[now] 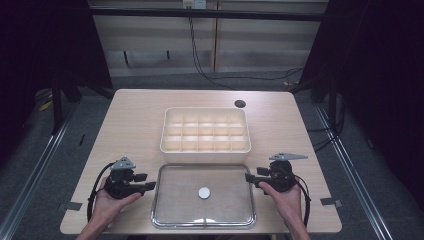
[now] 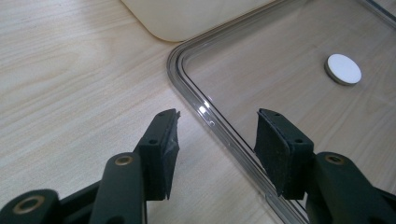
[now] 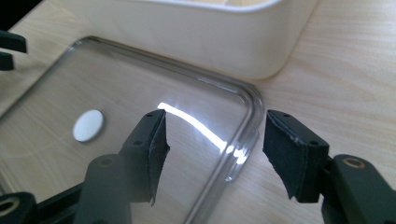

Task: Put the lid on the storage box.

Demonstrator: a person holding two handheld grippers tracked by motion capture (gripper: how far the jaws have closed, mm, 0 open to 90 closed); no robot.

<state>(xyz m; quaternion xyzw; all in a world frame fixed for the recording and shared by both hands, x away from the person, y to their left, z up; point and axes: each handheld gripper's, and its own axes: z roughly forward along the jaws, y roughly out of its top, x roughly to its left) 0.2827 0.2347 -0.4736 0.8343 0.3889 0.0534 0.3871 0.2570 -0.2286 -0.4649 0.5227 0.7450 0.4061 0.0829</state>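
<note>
The left tongs (image 1: 150,181) stand apart, straddling the left rim of the clear lid (image 1: 160,210) without pressing it. The lid lies flat on the worktop (image 1: 135,110), just before the divided box (image 1: 205,149). The right tongs (image 1: 249,181) straddle its right rim, also apart.

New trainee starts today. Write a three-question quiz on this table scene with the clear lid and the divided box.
1. True or false: the clear lid sits on top of the divided box.
2. Which lid edge does the left gripper straddle: A its own near side edge, B the edge by the box, C none?
3. What small thing sits at the lid's middle?

Key
1. False: the lid lies flat on the table, in front of the box.
2. A; the right gripper straddles the opposite edge, jaws open.
3. A white round disc.
</note>
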